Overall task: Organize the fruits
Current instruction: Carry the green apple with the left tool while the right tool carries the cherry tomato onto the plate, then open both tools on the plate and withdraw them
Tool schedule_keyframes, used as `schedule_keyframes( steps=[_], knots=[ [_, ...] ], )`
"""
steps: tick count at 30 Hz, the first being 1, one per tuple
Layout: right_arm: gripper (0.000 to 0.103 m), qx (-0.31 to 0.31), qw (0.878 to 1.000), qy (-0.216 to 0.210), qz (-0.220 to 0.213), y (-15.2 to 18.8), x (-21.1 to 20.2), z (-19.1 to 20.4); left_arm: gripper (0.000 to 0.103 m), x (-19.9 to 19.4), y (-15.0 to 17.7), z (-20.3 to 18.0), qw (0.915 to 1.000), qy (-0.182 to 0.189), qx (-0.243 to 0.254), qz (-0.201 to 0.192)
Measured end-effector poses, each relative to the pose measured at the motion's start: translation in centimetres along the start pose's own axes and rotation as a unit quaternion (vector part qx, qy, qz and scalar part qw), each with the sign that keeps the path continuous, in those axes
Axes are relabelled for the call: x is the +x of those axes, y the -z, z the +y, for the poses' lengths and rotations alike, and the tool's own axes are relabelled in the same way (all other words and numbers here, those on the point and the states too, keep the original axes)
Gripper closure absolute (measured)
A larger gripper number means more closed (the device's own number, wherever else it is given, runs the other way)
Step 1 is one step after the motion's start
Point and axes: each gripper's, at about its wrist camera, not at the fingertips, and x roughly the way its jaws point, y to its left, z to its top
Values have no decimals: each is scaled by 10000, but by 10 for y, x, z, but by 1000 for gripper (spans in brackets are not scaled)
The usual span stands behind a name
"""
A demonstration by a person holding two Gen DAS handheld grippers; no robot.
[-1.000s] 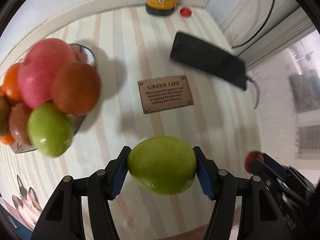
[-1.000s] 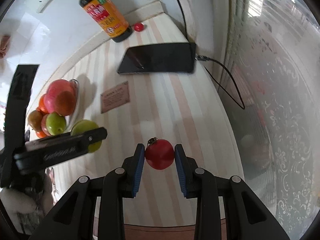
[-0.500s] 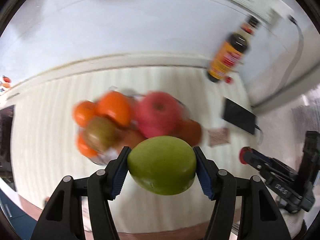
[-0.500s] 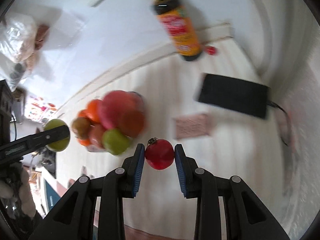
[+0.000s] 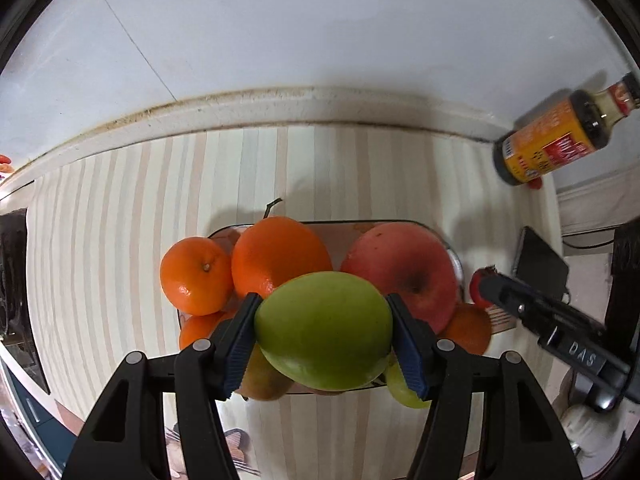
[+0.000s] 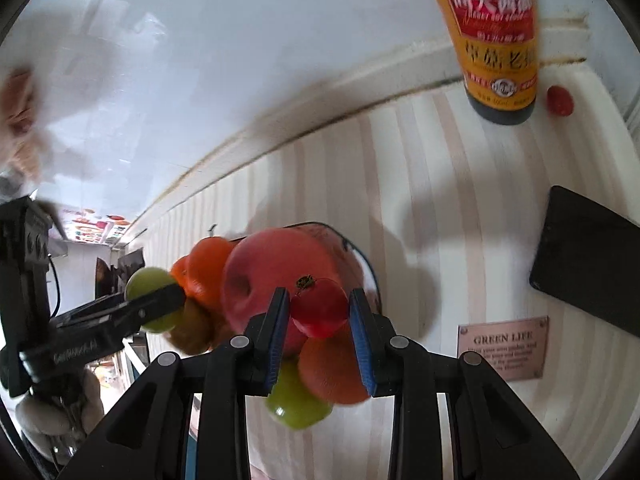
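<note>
Left gripper pinches the green apple, pointing straight down over the near side of the fruit bowl. Right gripper pinches a small red tomato at the bowl's right edge, by the red apple. Pile is heaped; no flat spot. Bare table beyond the bowl, toward the wall.

heaped bowl full, striped counter open

Right gripper clamps a small red tomato above the heaped glass fruit bowl; soy-sauce bottle at one o'clock.
</note>
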Motion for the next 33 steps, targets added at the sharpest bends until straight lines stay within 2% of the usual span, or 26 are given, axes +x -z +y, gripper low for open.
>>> schedule_keyframes(
  steps=[6,13,14,17,20,24,28,29,31,33],
  knots=[
    [70,-20,9995,182,255,-7,26,-6,43,13,-1,3,9998,-76,-12,157],
    [68,172,9990,177,381,-9,39,-15,43,17,-3,0,9993,-172,90,327],
    [63,194,9988,194,415,-9,39,-19,41,17,-3,0,9993,-170,95,329],
    [52,265,9984,192,453,-9,39,-23,28,19,-5,-2,9992,-54,91,379],
    [52,308,9982,192,467,-10,41,-24,23,21,-7,-5,9990,-113,121,422],
    [49,322,9984,175,421,-8,34,-26,23,14,-6,-3,9994,-69,54,329],
    [24,193,9991,298,226,-6,18,-19,22,-7,-2,6,9999,-18,-115,12],
    [18,73,9991,387,149,-4,11,-14,16,-16,0,10,9997,1,-207,-110],
    [9,-310,9965,771,-57,3,-6,4,9,-31,7,17,9988,-12,-331,-359],
    [6,-665,9912,1125,-227,13,-20,23,7,-49,22,26,9966,-73,-498,-644]
  ],
)
